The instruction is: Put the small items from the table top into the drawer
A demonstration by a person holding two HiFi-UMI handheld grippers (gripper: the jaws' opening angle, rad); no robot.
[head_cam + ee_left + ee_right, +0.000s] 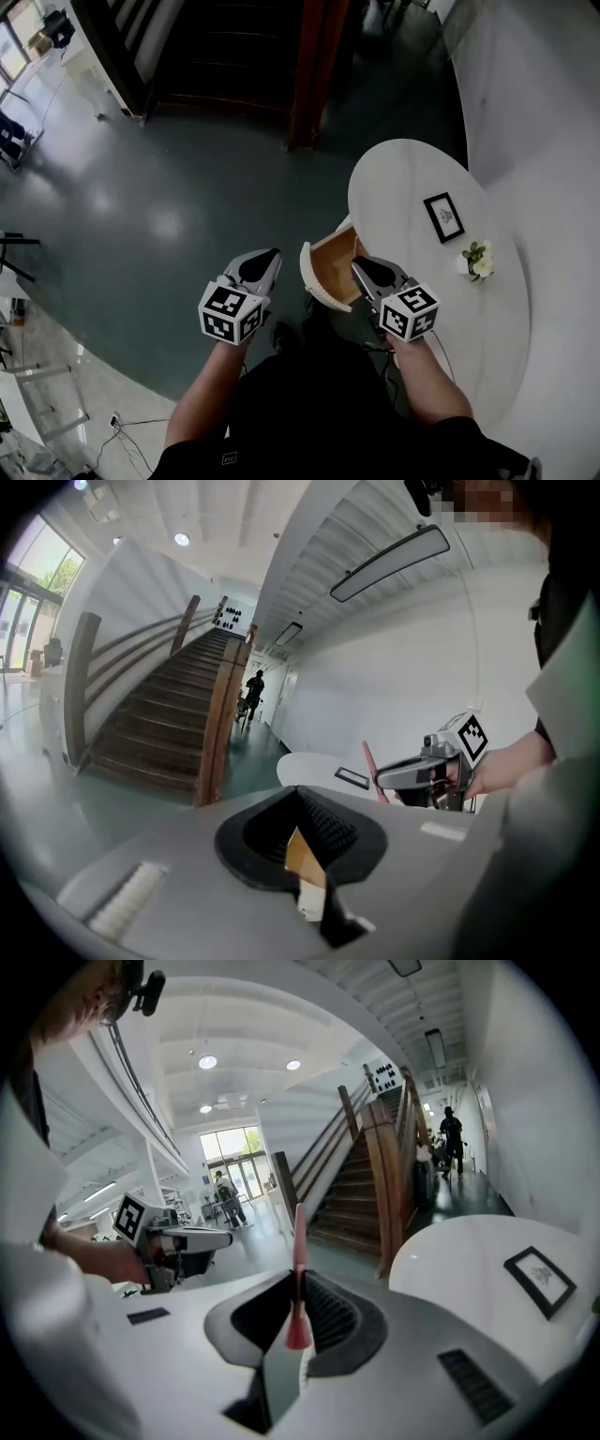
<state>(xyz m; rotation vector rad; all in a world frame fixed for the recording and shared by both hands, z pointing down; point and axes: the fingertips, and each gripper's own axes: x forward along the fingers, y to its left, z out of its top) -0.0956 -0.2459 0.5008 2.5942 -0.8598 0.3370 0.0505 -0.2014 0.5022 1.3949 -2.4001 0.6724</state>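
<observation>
The round white table [412,178] has a wooden drawer [336,267] pulled open at its left edge. On the top lie a black picture frame [443,217] and a small posy of white flowers [478,261]. My right gripper [364,269] hovers over the drawer's right side, shut on a thin red stick [298,1241] that points up past its jaws. From the left gripper view, that stick [369,759] shows at the right gripper's [389,778] tip. My left gripper [269,258] hangs over the floor left of the drawer, jaws together [298,797]. A tan and white patch shows in its gap; I cannot tell what it is.
A dark wooden staircase [234,47] with a brown post [305,75] rises beyond the table. Grey glossy floor [141,206] spreads to the left. A white wall [553,141] curves behind the table. A person [451,1138] stands far down the corridor.
</observation>
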